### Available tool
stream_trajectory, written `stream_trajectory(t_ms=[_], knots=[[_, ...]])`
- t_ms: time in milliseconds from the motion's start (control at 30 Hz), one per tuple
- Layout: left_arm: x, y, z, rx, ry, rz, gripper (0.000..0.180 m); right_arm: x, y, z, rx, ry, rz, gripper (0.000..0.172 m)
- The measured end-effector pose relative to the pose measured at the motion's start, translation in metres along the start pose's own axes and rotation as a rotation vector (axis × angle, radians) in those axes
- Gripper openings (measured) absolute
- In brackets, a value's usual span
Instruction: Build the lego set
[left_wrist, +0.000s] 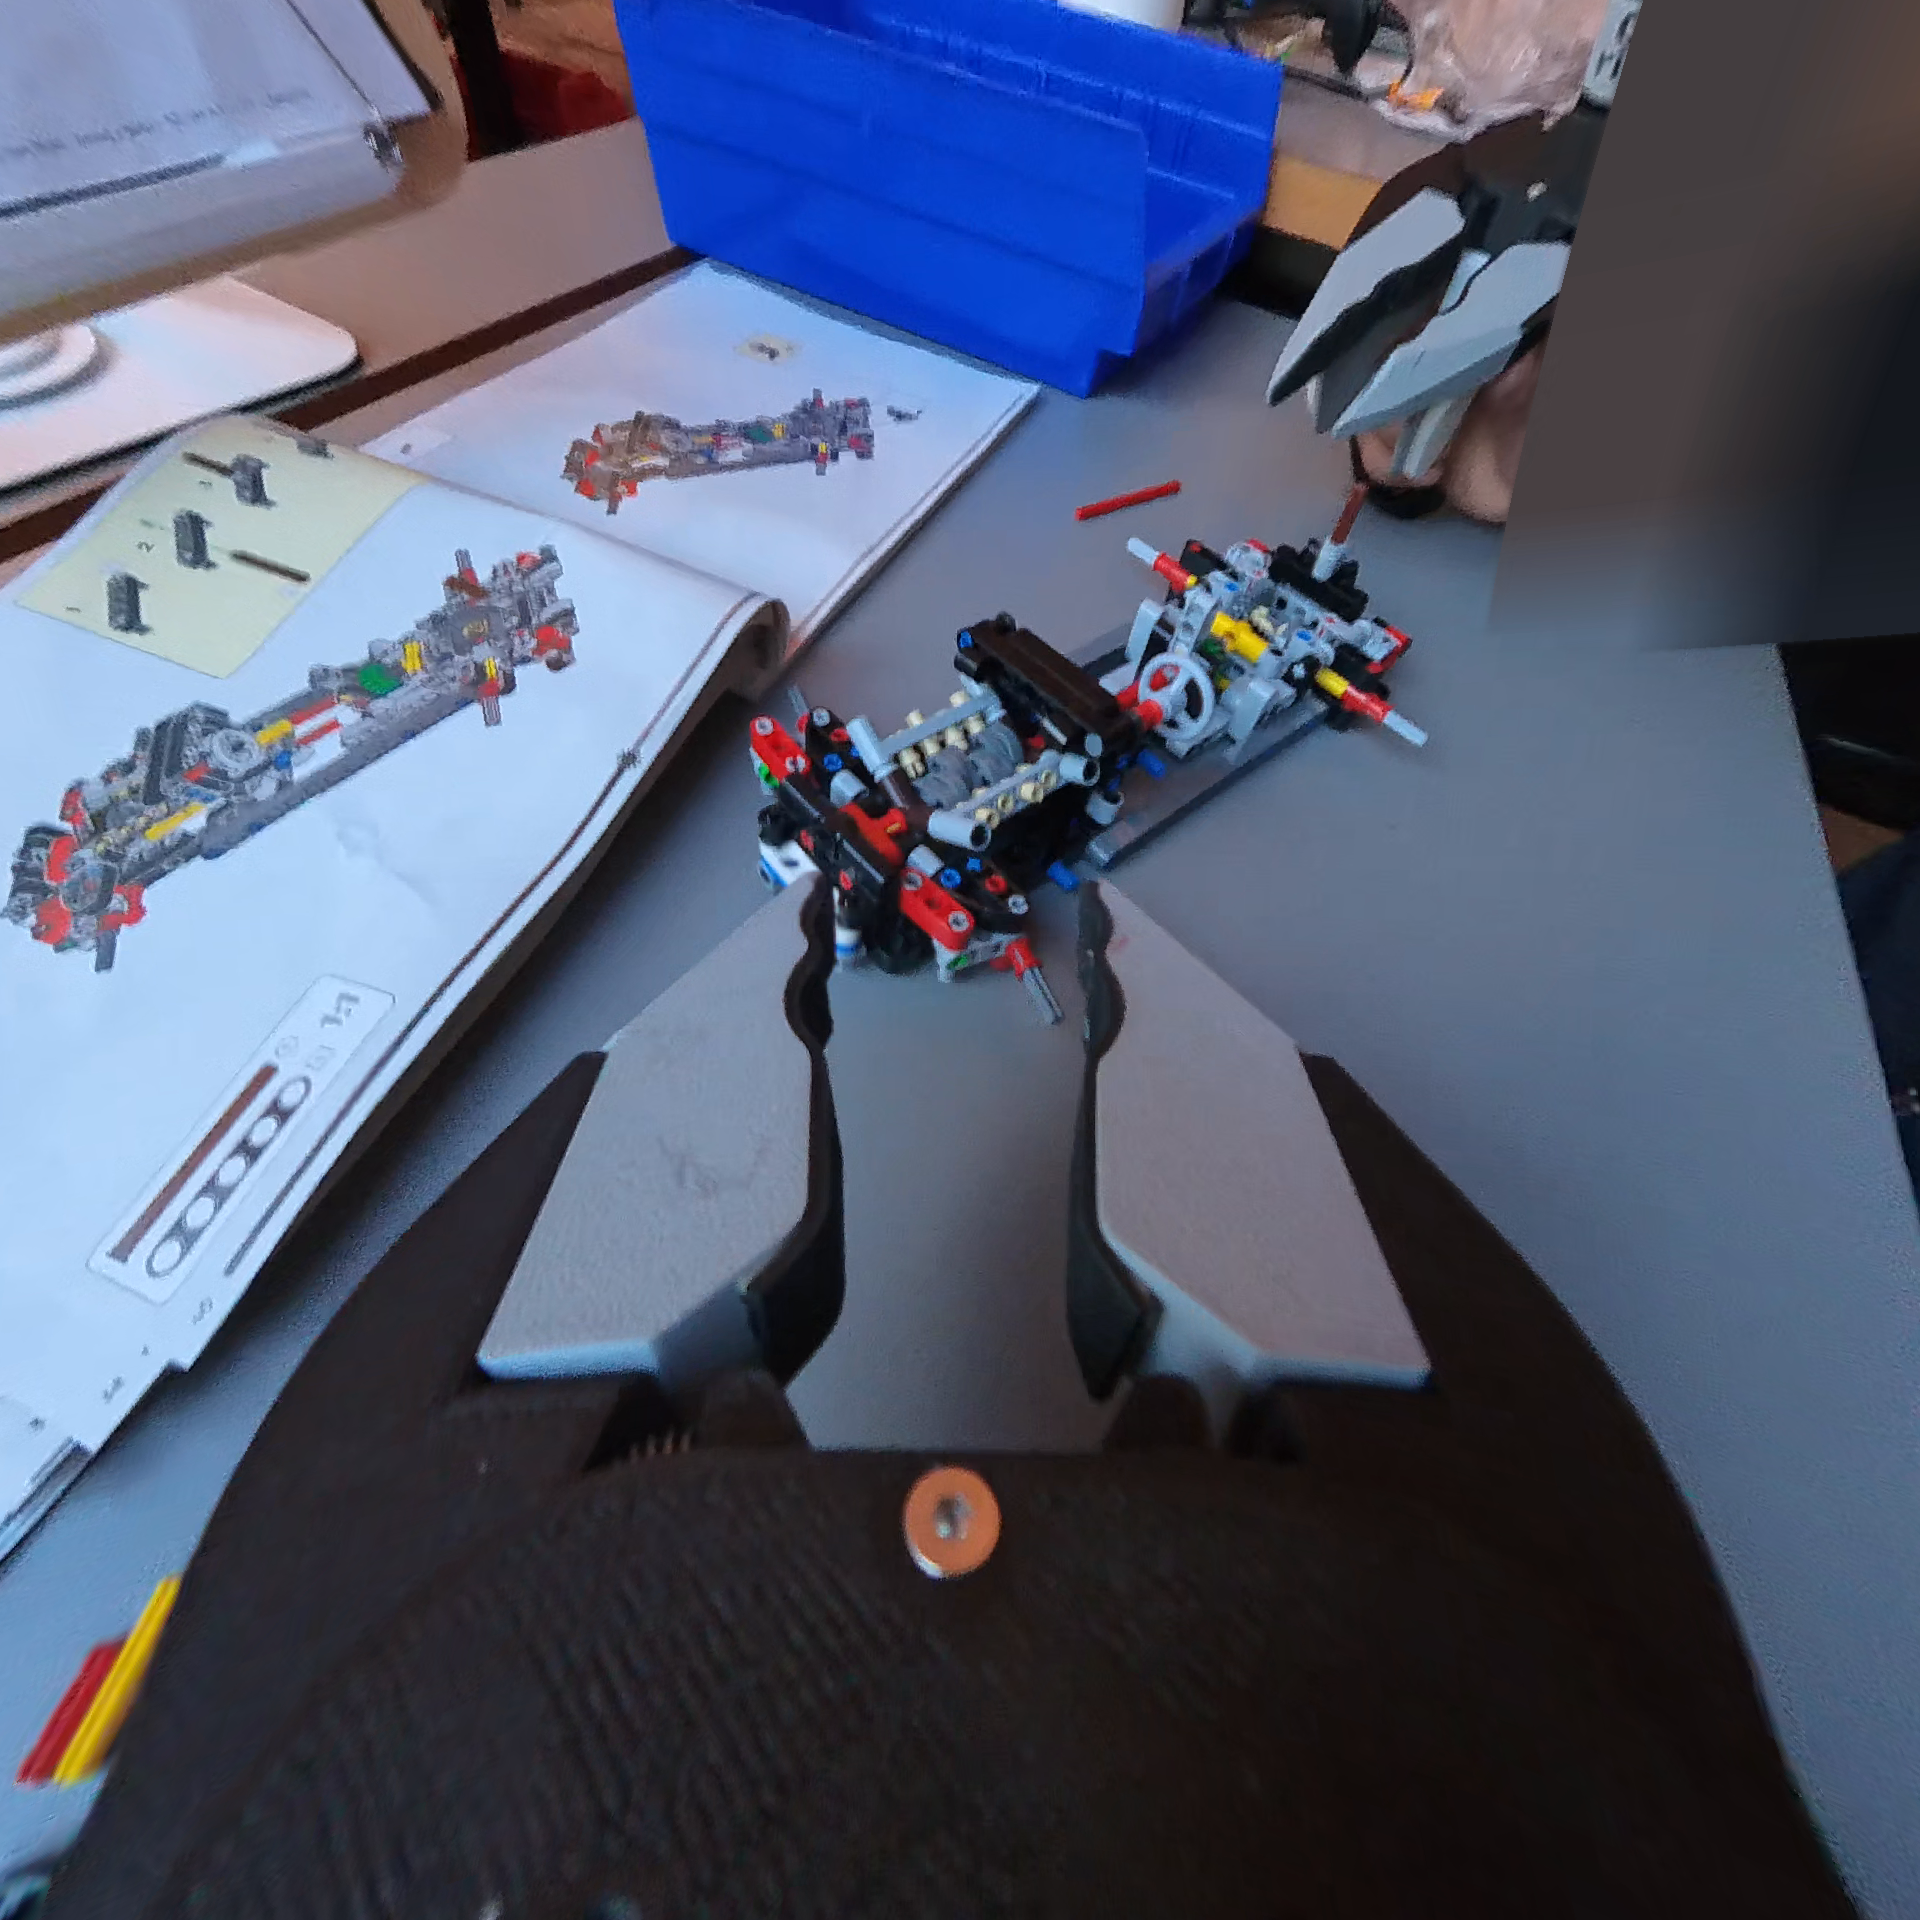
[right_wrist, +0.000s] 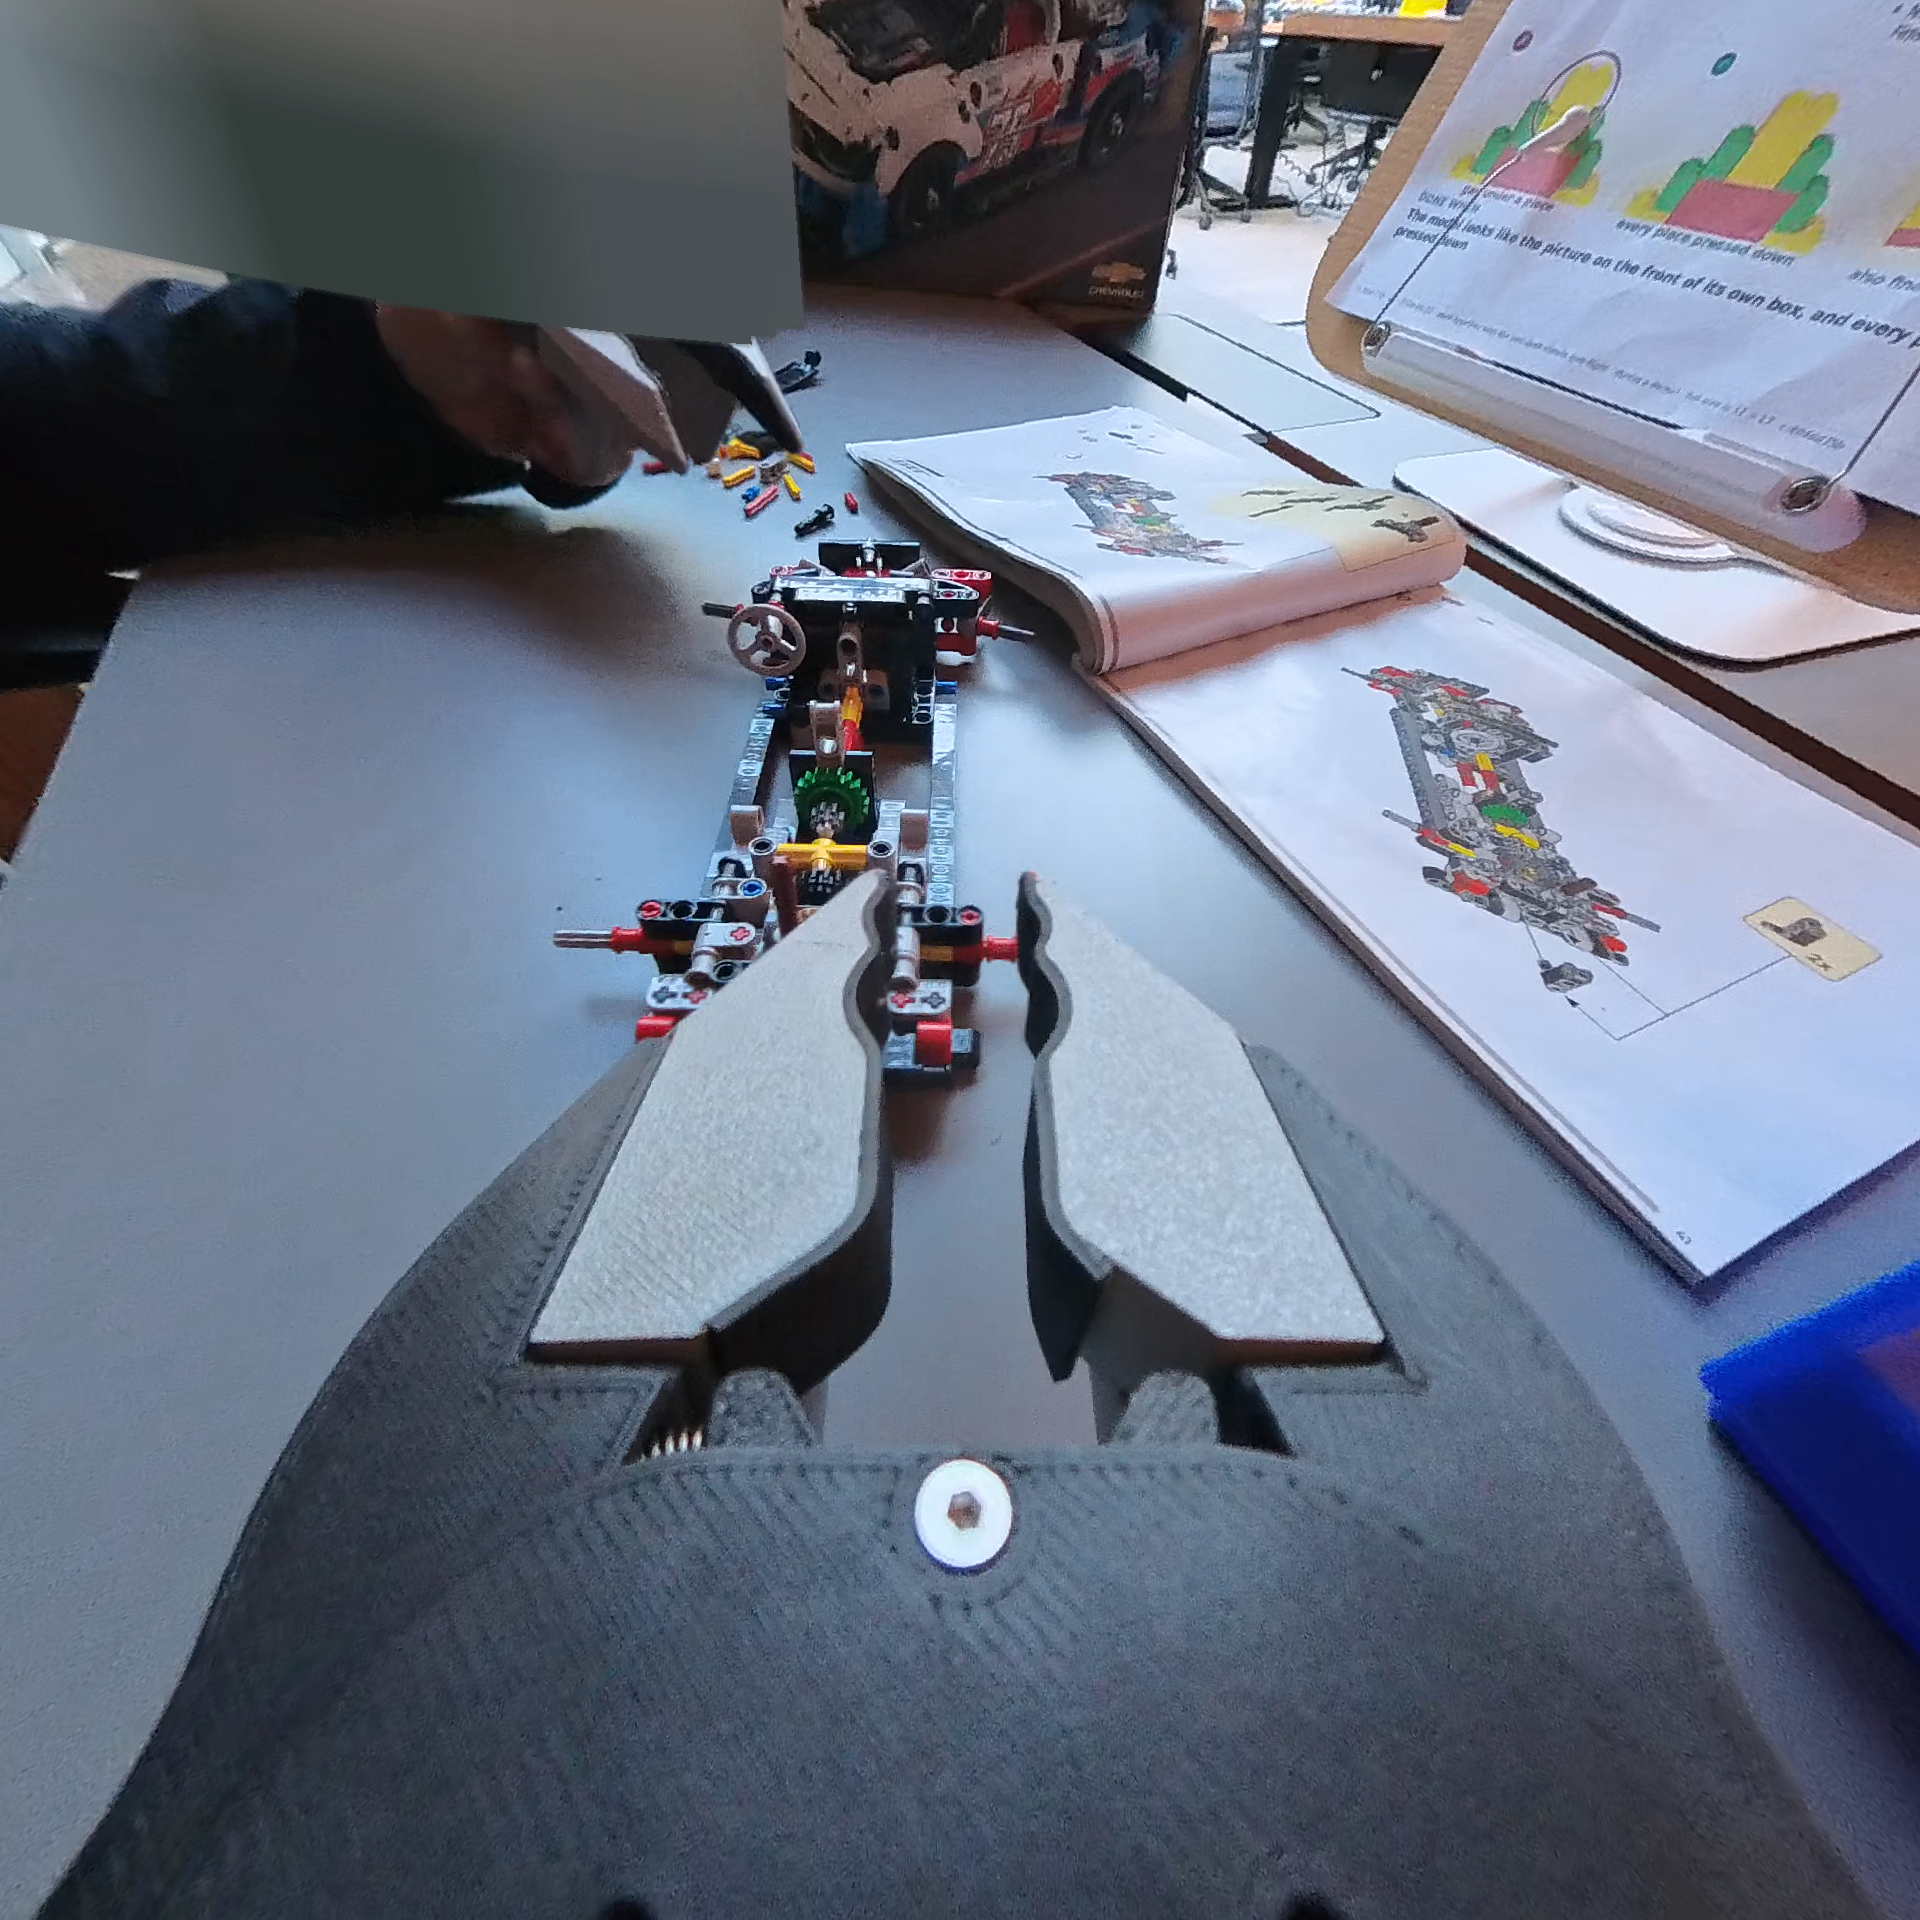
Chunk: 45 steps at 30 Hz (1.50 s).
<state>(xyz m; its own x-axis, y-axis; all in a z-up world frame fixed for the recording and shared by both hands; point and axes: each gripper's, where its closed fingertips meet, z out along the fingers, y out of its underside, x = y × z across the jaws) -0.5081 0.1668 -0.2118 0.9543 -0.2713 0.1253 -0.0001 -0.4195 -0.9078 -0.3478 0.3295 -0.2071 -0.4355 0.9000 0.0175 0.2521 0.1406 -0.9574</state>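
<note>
A part-built toy car chassis (left_wrist: 1039, 769) of small plastic building parts lies on the grey table (left_wrist: 1455, 987). My left gripper (left_wrist: 951, 894) is open, its fingertips on either side of the chassis's front end without pressing on it. It also shows in the right wrist view (right_wrist: 738, 452), held by a hand beyond the chassis (right_wrist: 842, 769). My right gripper (right_wrist: 954, 883) is open over the rear axle end and holds nothing. In the left wrist view it (left_wrist: 1314, 405) hovers just above a brown axle (left_wrist: 1349, 516) standing up from the rear. That axle (right_wrist: 790, 902) is left of my right gripper's fingers.
An open instruction booklet (left_wrist: 312, 779) lies beside the chassis (right_wrist: 1455, 831). A blue bin (left_wrist: 935, 177) stands behind it. A loose red axle (left_wrist: 1127, 499) and a pile of small parts (right_wrist: 758, 483) lie on the table. A product box (right_wrist: 987, 135) and a sheet stand (right_wrist: 1662, 208) are at the back. Some 25 cm of space lies between my two pairs of fingers.
</note>
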Motion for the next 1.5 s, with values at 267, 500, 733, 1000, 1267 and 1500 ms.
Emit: stream_trajectory(t_ms=[267,500,733,1000,1267,1500], knots=[[0.004,-0.006,-0.001,0.042,0.015,-0.049,0.043,0.023,0.002,0.011,-0.036,0.127,-0.091,0.019],[0.015,-0.009,-0.003,0.046,0.016,-0.002,0.04,0.039,0.0,0.024,-0.056,0.172,-0.117,0.019],[0.004,0.007,0.003,0.005,-0.004,-0.037,0.04,0.045,-0.005,0.022,-0.016,0.167,-0.084,0.019],[0.004,0.007,0.004,0.005,-0.008,-0.038,0.039,0.046,-0.012,0.017,0.038,0.146,-0.04,0.019],[0.005,0.008,0.004,0.002,-0.002,-0.037,0.039,0.047,-0.01,0.017,0.031,0.145,-0.035,0.019],[0.009,0.007,0.005,-0.002,0.004,-0.03,0.039,0.047,-0.011,0.016,0.042,0.139,-0.035,0.018]])
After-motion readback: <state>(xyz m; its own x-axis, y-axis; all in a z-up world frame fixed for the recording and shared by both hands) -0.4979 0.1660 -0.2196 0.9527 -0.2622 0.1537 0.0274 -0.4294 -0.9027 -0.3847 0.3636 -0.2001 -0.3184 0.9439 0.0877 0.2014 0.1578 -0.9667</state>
